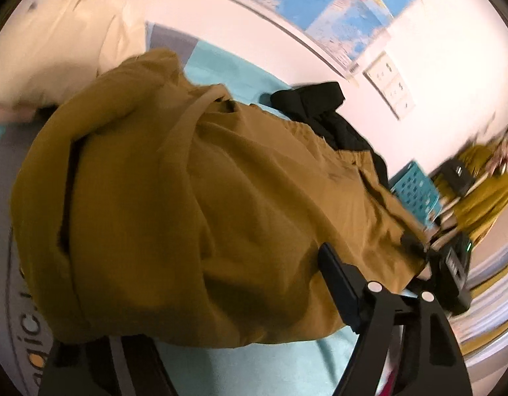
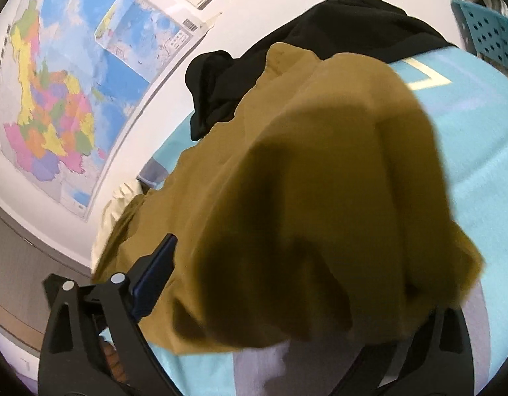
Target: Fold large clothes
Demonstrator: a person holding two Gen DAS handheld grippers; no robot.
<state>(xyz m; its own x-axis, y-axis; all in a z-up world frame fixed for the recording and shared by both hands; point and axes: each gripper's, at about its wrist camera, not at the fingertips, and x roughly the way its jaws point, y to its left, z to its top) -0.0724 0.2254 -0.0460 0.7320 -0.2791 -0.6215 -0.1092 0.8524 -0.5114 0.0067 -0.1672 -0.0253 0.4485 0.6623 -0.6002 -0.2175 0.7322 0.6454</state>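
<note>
A large mustard-brown garment (image 1: 188, 181) lies bunched on the teal table mat (image 1: 221, 69). It fills the middle of both wrist views. My left gripper (image 1: 194, 297) stands wide, with the cloth heaped between its jaws. Its right finger (image 1: 339, 283) shows at the cloth's edge, and the other finger is buried under fabric. The same garment (image 2: 320, 181) lies between the jaws of my right gripper (image 2: 306, 274). These jaws are spread very wide. Its left finger (image 2: 158, 270) is bare beside the cloth and the right one is hidden under a fold.
A black garment (image 1: 320, 112) (image 2: 320, 33) lies behind the mustard one, near the wall. A cream cloth (image 1: 56, 49) sits at the mat's far left. A blue perforated basket (image 1: 415, 188) (image 2: 488, 29) stands to the right. A map (image 2: 56, 99) hangs on the wall.
</note>
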